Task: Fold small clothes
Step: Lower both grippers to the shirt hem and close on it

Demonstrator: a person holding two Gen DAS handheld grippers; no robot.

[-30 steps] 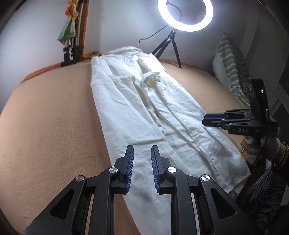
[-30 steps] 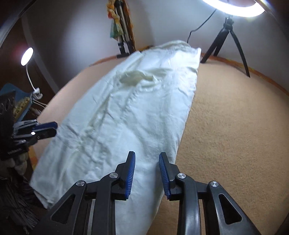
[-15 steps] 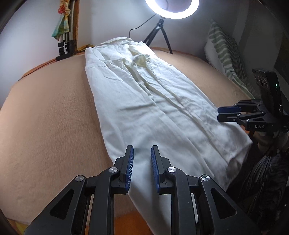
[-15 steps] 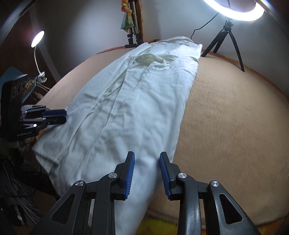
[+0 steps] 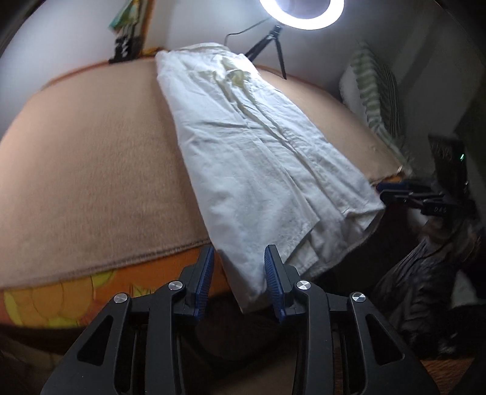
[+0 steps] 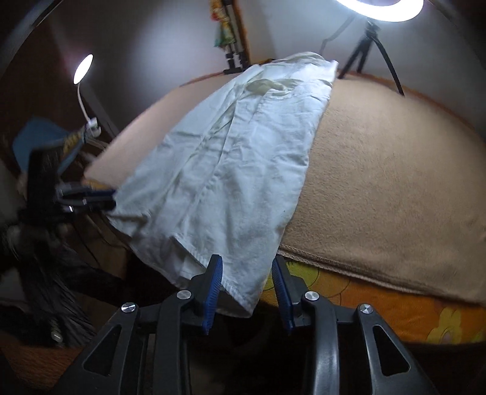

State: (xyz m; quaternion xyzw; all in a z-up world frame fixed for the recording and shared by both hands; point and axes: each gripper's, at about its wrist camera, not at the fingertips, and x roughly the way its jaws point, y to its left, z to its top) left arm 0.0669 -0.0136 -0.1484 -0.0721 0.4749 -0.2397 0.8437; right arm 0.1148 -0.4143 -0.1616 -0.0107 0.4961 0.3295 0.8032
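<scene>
A long white garment (image 5: 252,158) lies lengthwise on the tan blanket (image 5: 91,167) of a bed, its near hem hanging over the bed's front edge. My left gripper (image 5: 239,255) sits at that edge. Its jaws are opening, and the hem's left corner hangs loose between them. In the right wrist view the garment (image 6: 243,158) shows the same way. My right gripper (image 6: 247,264) is at the hem's right corner, jaws opening around the cloth without pinching it. Each gripper also shows in the other's view: the right gripper (image 5: 379,190) and the left gripper (image 6: 112,197).
A ring light (image 5: 300,15) on a tripod stands at the bed's far end, beside a striped pillow (image 5: 376,100). A desk lamp (image 6: 83,65) glows at the left. An orange patterned sheet (image 5: 60,294) shows under the blanket's edge. A person's dark patterned clothing (image 5: 425,273) is close by.
Both grippers have drawn back from over the garment to the bed's near edge. Their jaws have widened, and a hem corner now lies between each pair.
</scene>
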